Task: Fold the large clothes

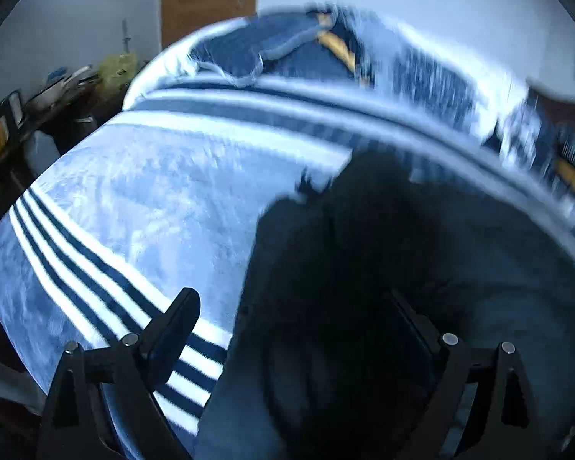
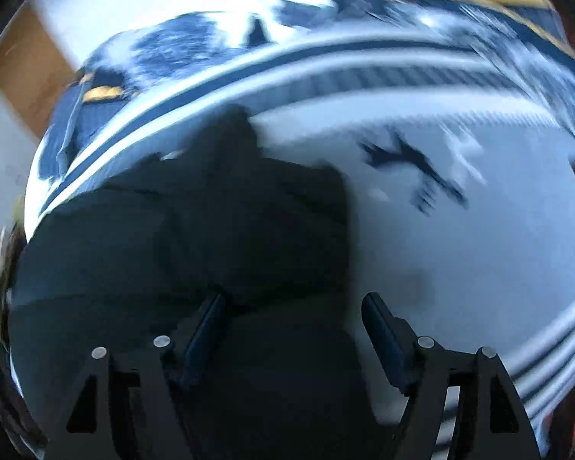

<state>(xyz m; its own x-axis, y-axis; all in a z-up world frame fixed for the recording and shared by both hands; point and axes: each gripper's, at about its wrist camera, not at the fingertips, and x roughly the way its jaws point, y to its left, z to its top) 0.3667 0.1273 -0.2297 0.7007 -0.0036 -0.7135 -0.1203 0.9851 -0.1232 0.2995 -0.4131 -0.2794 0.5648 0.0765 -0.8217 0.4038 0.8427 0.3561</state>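
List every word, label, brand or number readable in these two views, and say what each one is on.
No text can be read in either view.
Dark mark on the pale blanket: too blurred to tell whether it is lettering or a picture.
Clutter on the side table: too small and blurred to read.
Dark garment: no label visible.

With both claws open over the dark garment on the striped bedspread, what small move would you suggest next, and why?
Probably lower the right claw and close it on the dark, rumpled garment. Both it and the left claw are open, holding nothing, and the garment lies bunched, not yet folded, on the pale blue bedspread with dark and white stripes. Motion blur hides which edge is nearest.
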